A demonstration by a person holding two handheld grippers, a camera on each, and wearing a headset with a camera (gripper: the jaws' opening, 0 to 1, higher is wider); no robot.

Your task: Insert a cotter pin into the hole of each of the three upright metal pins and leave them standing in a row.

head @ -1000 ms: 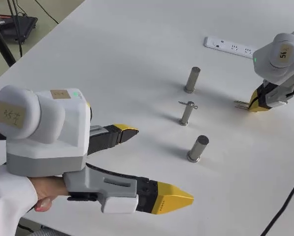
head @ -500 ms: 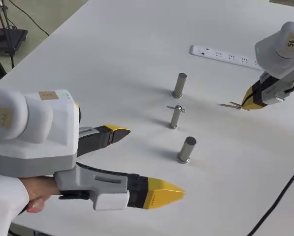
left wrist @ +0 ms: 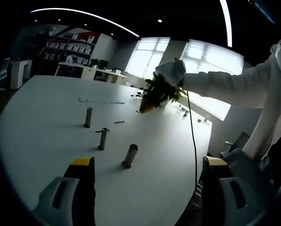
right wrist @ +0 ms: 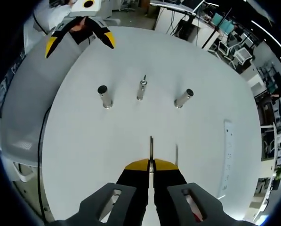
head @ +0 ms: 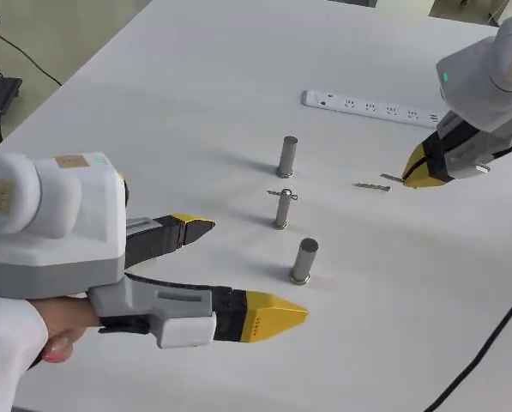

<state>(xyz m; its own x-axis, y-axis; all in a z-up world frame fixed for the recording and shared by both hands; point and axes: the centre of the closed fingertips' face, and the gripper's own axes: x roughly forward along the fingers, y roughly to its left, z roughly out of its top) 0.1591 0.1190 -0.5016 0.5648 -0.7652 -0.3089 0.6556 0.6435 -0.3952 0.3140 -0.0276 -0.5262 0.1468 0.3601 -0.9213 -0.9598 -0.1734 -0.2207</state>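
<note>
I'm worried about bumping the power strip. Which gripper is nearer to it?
Right. The right gripper, shut on a cotter pin, hovers near the power strip; the open left gripper is far off, past the metal pins.

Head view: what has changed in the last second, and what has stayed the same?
The right tongs took one cotter pin and lifted it off the table; a spare cotter pin lies beside. The three metal pins and open left tongs stayed.
</note>
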